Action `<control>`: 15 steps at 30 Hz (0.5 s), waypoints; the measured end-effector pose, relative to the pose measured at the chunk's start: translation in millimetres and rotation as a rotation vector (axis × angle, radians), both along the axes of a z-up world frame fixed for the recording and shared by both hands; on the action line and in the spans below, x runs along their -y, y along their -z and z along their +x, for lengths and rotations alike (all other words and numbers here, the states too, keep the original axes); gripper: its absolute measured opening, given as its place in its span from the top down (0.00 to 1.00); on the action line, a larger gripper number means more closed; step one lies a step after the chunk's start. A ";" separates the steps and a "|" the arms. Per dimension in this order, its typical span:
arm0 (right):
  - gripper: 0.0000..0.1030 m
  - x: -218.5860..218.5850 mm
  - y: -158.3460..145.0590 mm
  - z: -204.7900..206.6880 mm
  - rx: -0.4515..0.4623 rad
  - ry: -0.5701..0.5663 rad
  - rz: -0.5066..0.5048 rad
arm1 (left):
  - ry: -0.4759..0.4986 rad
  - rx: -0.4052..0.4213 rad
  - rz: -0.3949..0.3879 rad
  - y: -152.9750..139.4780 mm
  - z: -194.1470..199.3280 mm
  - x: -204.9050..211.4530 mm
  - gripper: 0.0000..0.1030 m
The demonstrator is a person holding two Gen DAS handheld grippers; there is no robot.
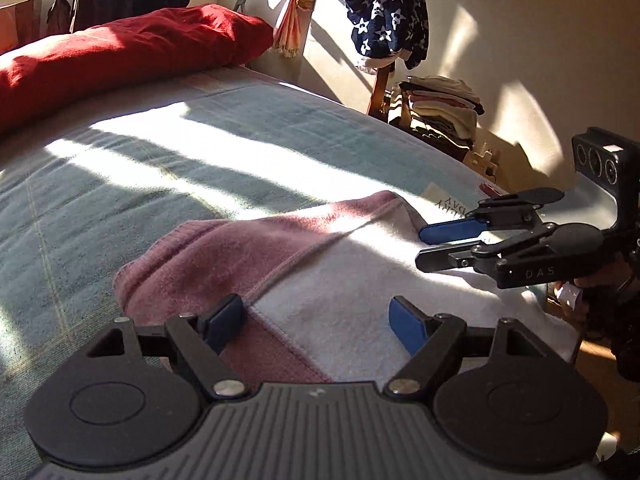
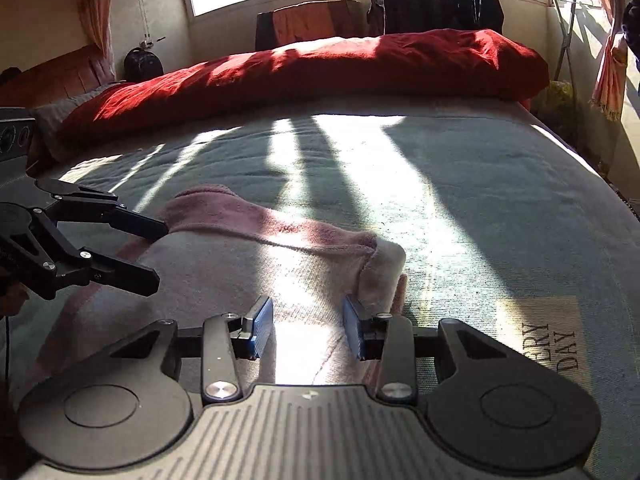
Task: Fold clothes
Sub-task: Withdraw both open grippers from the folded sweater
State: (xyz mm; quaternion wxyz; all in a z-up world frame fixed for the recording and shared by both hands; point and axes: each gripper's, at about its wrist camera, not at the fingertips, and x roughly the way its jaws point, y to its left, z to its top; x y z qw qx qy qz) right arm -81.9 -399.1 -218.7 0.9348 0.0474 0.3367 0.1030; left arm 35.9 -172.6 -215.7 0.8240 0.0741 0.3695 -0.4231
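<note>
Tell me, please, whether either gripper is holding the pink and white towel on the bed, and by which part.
Nothing is held. The left gripper and right gripper both stand open over the towel, pads not pressing it.

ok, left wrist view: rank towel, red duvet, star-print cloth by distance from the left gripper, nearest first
1. towel: pink and white, on the bed directly under the open left gripper.
2. red duvet: far side of the bed, upper left.
3. star-print cloth: hung beyond the bed, upper right, by the wall.
</note>
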 end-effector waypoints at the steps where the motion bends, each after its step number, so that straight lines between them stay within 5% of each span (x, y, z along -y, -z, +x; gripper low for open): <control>1: 0.63 3.6 0.6 -2.4 -0.004 0.013 -0.003 | -0.003 0.000 0.006 1.2 2.9 2.9 0.22; 5: 0.44 20.7 5.4 -10.3 -0.041 0.078 0.027 | -0.001 0.041 -0.009 -14.4 -0.9 4.9 0.22; 9: 0.45 23.2 -2.7 -26.4 0.005 0.094 0.042 | 0.032 0.078 -0.036 -25.9 -5.6 12.4 0.21; 15: 0.44 23.0 -20.5 -48.8 0.050 0.114 0.094 | 0.014 -0.010 0.051 6.2 15.9 40.2 0.21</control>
